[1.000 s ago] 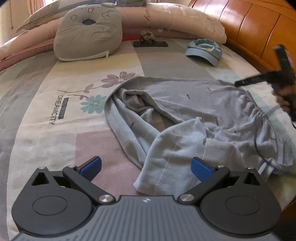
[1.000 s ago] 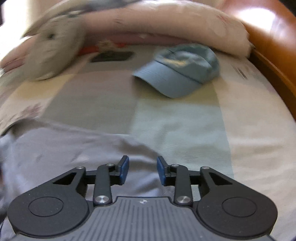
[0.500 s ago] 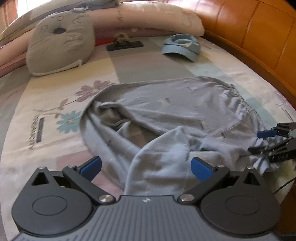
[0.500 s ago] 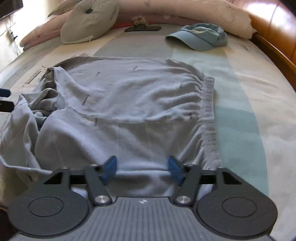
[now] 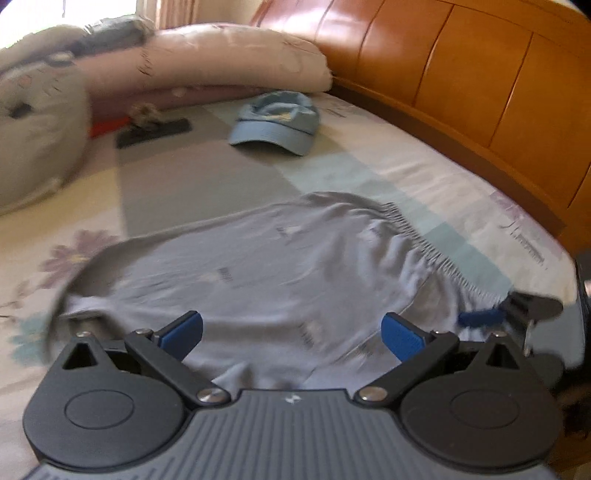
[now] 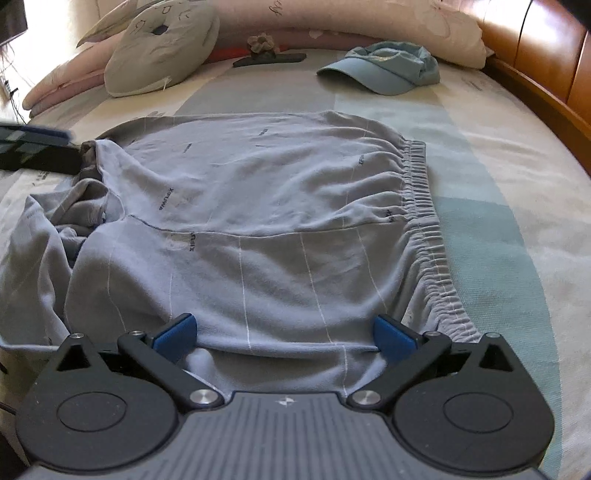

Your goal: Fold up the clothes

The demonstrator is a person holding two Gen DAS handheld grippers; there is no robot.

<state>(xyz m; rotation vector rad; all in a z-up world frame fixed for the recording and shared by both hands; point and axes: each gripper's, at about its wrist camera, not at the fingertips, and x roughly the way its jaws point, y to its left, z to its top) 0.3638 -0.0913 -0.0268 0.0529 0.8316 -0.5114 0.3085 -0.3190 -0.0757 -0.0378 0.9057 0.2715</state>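
My right gripper (image 6: 283, 338) is opening wide over the crumpled pale grey-blue cotton shorts (image 6: 258, 229) spread on the patchwork bedspread (image 6: 498, 229) — nothing pinched; my left gripper (image 5: 291, 332) gapes empty too.

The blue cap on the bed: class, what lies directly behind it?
Behind the blue fabric cap lies a long pale pink rolled quilt, beside the orange wooden headboard. The quilt hides anything behind it.

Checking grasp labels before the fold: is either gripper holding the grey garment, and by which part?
Nothing is held. The left gripper is open and the right gripper is opening, both over the grey garment, no pad pressing it.
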